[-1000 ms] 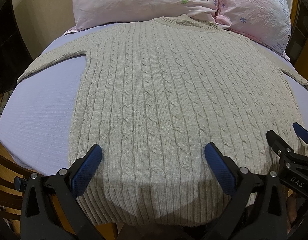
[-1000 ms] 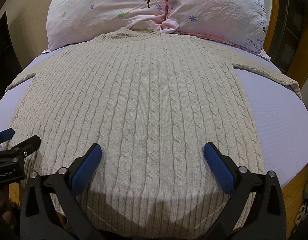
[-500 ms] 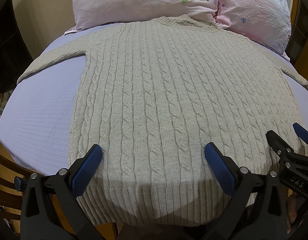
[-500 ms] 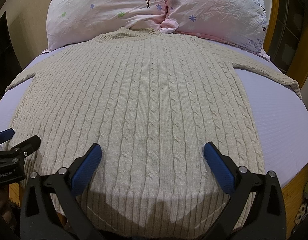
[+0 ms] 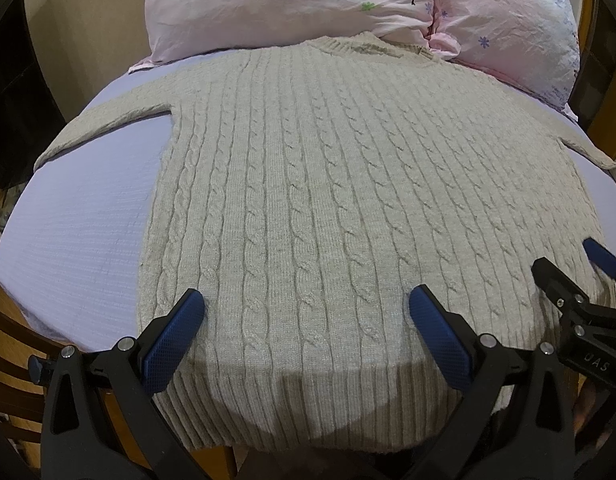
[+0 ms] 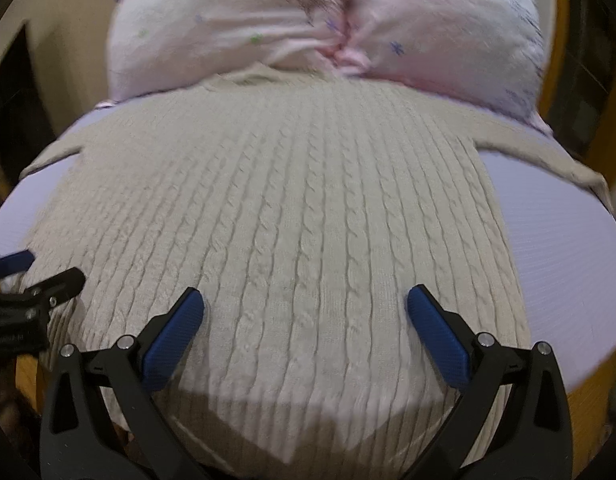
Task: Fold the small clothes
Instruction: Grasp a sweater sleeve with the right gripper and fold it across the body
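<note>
- We see the sweater [image 5: 327,200] lying flat on the bed [image 5: 76,240], collar toward the far pillows [image 5: 288,4].
- Our left gripper [image 5: 306,320] and right gripper [image 6: 306,320] hover over its near hem, jaws wide apart, holding nothing.

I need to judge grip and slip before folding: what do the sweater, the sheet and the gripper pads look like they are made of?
Sweater: soft beige yarn, probably wool or acrylic; cable twists and ribbed hem show the knit. Sheet: thin lilac woven cloth, matte, faint ribbing. Pads: blue, finely dimpled, likely rubber or plastic.
</note>
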Action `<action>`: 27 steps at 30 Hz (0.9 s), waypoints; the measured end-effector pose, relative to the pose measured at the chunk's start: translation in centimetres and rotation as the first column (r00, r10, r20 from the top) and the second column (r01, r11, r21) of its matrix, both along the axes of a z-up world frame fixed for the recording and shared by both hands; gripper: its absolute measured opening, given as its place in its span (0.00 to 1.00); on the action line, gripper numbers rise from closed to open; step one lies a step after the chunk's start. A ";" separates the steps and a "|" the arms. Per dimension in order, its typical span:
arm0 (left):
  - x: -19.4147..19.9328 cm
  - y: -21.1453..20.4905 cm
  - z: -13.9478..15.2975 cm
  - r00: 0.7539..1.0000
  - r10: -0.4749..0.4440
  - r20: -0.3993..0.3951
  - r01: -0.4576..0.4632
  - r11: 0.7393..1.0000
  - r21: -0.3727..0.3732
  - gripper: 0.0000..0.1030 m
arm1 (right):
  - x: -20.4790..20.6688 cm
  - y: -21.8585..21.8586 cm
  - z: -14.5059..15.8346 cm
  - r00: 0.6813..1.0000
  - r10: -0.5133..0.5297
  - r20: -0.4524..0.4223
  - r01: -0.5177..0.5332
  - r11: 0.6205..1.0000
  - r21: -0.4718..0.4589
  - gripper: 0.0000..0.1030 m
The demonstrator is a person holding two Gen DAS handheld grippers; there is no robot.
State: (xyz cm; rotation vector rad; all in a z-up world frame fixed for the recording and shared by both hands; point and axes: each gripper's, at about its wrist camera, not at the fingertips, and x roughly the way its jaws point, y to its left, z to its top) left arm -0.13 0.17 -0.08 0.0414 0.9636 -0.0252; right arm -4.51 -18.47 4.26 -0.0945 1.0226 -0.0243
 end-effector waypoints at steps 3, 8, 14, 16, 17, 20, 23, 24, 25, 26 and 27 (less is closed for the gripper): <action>-0.6 0.0 0.5 0.999 -0.008 0.034 0.008 1.000 0.002 0.99 | 0.4 -4.1 2.4 0.997 -0.030 0.065 0.024 0.995 0.100 0.98; -1.5 1.1 1.4 0.979 -0.071 0.189 0.090 0.991 -0.096 0.99 | 2.6 -20.8 8.6 0.865 -0.447 0.228 0.362 0.870 0.333 0.96; 0.4 4.7 4.3 0.943 -0.013 0.332 0.093 0.969 -0.227 0.99 | 6.5 -39.8 7.0 0.578 -0.811 0.089 0.716 0.557 0.422 0.71; 1.7 6.6 4.9 0.940 0.029 0.341 0.058 0.968 -0.244 0.99 | 7.3 -43.3 5.4 0.513 -0.858 0.013 0.761 0.462 0.455 0.67; 2.0 7.3 4.9 0.938 0.045 0.343 0.043 0.969 -0.245 0.99 | 7.6 -44.2 4.7 0.490 -0.872 -0.007 0.772 0.430 0.468 0.66; 3.1 9.4 5.2 0.933 0.105 0.343 -0.029 0.976 -0.217 0.99 | 9.0 -46.7 3.4 0.446 -0.895 -0.033 0.785 0.373 0.495 0.55; 4.3 12.1 5.3 0.924 0.171 0.342 -0.077 0.959 -0.272 0.99 | 10.7 -48.1 2.7 0.449 -0.894 -0.013 0.787 0.389 0.479 0.07; 4.7 13.2 5.2 0.924 0.188 0.333 -0.081 0.947 -0.312 0.99 | 11.3 -48.4 2.4 0.447 -0.894 -0.023 0.785 0.380 0.488 0.07; 5.1 14.7 4.9 0.924 0.216 0.317 -0.091 0.926 -0.366 0.99 | 11.2 -48.2 2.8 0.441 -0.898 -0.005 0.784 0.382 0.490 0.07; 5.5 15.9 4.7 0.922 0.242 0.301 -0.108 0.911 -0.399 0.99 | 11.6 -47.0 4.0 0.457 -0.887 0.063 0.773 0.431 0.464 0.07; 5.5 17.0 4.6 0.919 0.268 0.288 -0.130 0.898 -0.419 0.99 | 12.7 -45.4 5.3 0.502 -0.853 0.140 0.748 0.510 0.425 0.07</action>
